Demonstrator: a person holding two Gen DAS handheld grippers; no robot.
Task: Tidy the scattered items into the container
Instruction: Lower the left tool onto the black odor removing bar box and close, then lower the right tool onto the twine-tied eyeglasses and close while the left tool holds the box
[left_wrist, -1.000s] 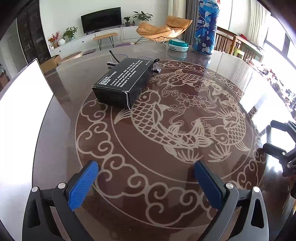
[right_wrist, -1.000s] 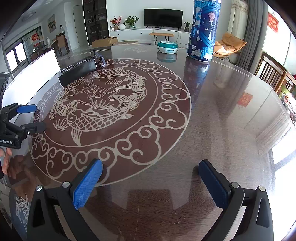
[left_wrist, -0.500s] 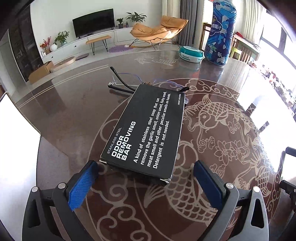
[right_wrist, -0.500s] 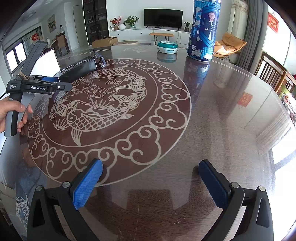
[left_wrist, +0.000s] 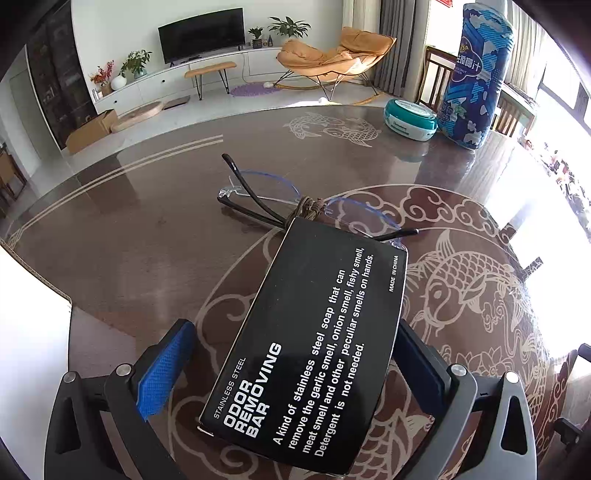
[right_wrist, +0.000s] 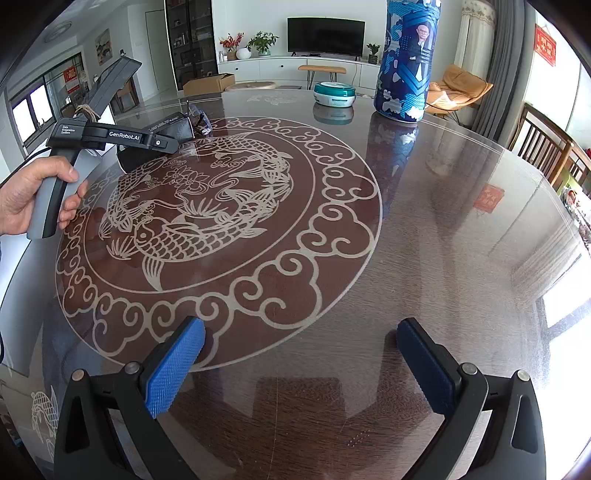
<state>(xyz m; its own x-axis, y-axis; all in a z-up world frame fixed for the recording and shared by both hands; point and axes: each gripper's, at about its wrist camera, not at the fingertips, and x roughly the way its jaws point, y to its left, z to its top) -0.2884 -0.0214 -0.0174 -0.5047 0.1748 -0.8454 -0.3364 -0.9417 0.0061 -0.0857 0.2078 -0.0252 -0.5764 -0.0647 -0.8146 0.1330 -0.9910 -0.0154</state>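
Straddling the black box (left_wrist: 310, 347) with the left claw (left_wrist: 291, 363), fingers spread wide to either side, pads not yet pressing it. Box lies flat on the bench (left_wrist: 140, 236), far end just beside or over a pair of glasses (left_wrist: 266, 199). White container (left_wrist: 26, 332) at the bench's left edge. Step in hand: pickup of the box. Next move likely calls for closing across its width, lifting clear of the glasses, swinging left to the container. Right claw (right_wrist: 299, 363) open, empty, hovering over bare bench, well apart.
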